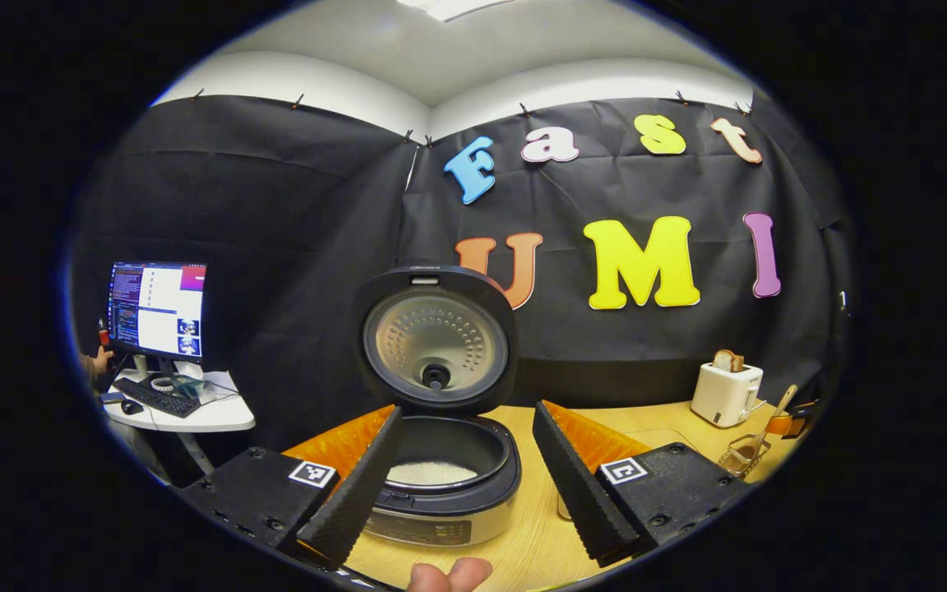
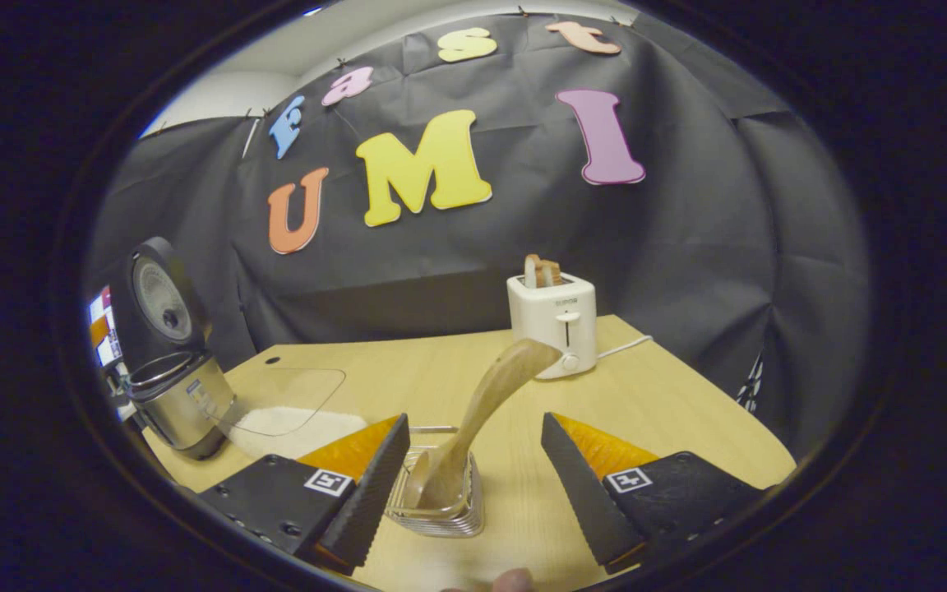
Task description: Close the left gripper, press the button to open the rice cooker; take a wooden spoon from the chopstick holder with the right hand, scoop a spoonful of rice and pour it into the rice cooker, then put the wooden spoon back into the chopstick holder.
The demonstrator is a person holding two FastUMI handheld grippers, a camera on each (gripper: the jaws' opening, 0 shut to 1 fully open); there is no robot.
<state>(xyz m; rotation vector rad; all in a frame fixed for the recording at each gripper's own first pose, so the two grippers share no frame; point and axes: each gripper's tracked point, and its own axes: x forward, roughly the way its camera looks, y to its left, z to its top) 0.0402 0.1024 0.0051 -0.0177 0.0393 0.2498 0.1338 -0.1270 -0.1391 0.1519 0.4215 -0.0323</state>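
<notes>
The rice cooker (image 1: 441, 485) stands on the counter (image 1: 523, 543) with its lid (image 1: 435, 337) raised upright and white rice in the pot. The left gripper (image 1: 467, 473) hangs in front of it, jaws spread wide, holding nothing. The right gripper (image 2: 473, 485) is likewise wide open and empty, straddling the clear chopstick holder (image 2: 441, 506), where the wooden spoon (image 2: 482, 411) stands leaning. A toaster (image 2: 552, 323) sits behind.

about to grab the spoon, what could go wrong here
1. The spoon leans in a small clear holder; a sideways pull by the open right gripper could tip it.
2. The toaster stands just behind, so a high swing may hit it.
3. The cooker is open beside the tray; rice could spill.
</notes>
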